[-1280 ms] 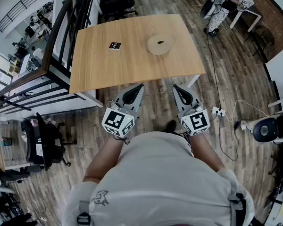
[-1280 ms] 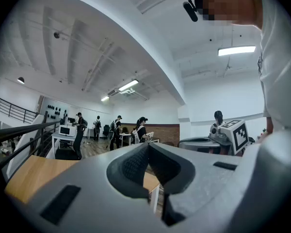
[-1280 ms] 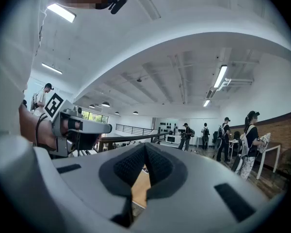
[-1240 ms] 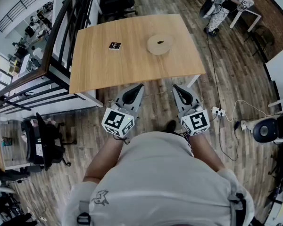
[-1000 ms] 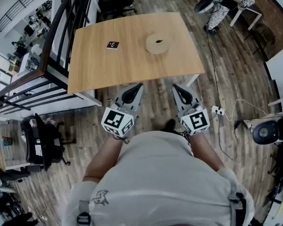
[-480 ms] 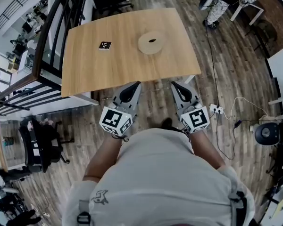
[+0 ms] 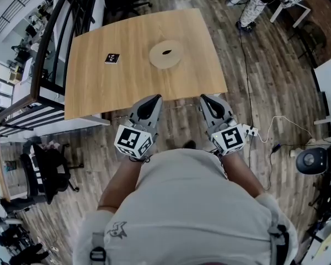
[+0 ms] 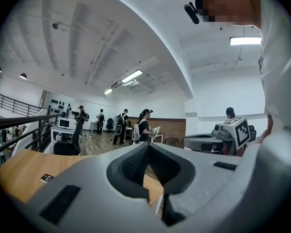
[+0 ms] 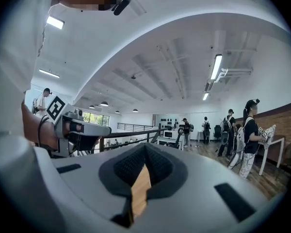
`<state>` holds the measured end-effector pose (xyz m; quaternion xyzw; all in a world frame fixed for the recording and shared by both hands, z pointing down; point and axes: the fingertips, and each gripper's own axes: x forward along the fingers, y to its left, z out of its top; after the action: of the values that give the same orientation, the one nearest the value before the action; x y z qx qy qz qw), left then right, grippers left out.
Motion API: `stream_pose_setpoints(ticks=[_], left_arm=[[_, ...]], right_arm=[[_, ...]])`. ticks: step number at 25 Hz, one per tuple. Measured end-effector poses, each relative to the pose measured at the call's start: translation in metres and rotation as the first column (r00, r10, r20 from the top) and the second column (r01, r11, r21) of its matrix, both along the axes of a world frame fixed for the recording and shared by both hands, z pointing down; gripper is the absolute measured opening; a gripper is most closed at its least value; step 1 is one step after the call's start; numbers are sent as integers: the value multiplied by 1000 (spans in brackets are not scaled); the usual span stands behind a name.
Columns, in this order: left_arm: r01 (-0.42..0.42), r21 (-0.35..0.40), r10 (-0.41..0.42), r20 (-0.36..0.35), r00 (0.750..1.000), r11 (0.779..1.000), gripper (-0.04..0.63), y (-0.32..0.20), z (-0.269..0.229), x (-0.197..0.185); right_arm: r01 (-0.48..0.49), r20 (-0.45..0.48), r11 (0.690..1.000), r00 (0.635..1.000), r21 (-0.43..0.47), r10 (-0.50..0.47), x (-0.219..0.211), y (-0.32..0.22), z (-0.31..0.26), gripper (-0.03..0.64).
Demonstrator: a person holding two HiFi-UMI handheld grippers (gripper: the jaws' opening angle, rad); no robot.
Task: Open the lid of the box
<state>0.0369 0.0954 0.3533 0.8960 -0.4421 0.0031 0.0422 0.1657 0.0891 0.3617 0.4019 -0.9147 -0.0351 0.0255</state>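
A round, flat, light wooden box (image 7: 166,54) with a dark hole in the middle of its lid lies on the far half of the wooden table (image 7: 99,84). Both grippers are held side by side at the table's near edge, well short of the box. My left gripper (image 7: 155,97) is shut and holds nothing; its own view shows its jaws (image 8: 148,147) pressed together above the table (image 8: 14,174). My right gripper (image 7: 203,97) is also shut and empty, and a strip of the table (image 9: 140,188) shows below its jaws (image 9: 145,147).
A small black-and-white marker tag (image 7: 112,58) lies on the table left of the box. A black railing (image 7: 49,54) runs along the table's left side. An office chair (image 7: 49,164) stands at the left, cables and a power strip (image 7: 252,131) at the right. Several people (image 8: 143,125) stand far behind.
Both grippers and the person have moved forward toward the table; their tips now reach its near edge. The table and box have slid down and left in the head view. Jaws stay shut.
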Motion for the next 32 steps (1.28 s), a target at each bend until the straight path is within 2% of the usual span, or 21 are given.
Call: stream_pose_setpoints(ticks=[10,19,24,32], left_arm=[[-7,-43,7,4,1000,999,6,-25,13,36],[-56,-77,56,-1,998,995,6,-56,30,31],[-71,-59,71,-4,997,996,6,-83,25,12],[-53,-38,52,-15,999,998,6,-128,18,-51]], right_arm=[[-8,7,999,1000,-41,8,42,-23,11,5],[-32,-6,994,999,-105,31,31,-54,32,5],[-28,-19,996,999,-90,27,8,-83,26,5],[-8,-53,998,999,-57,5,-55,-133,14,5]])
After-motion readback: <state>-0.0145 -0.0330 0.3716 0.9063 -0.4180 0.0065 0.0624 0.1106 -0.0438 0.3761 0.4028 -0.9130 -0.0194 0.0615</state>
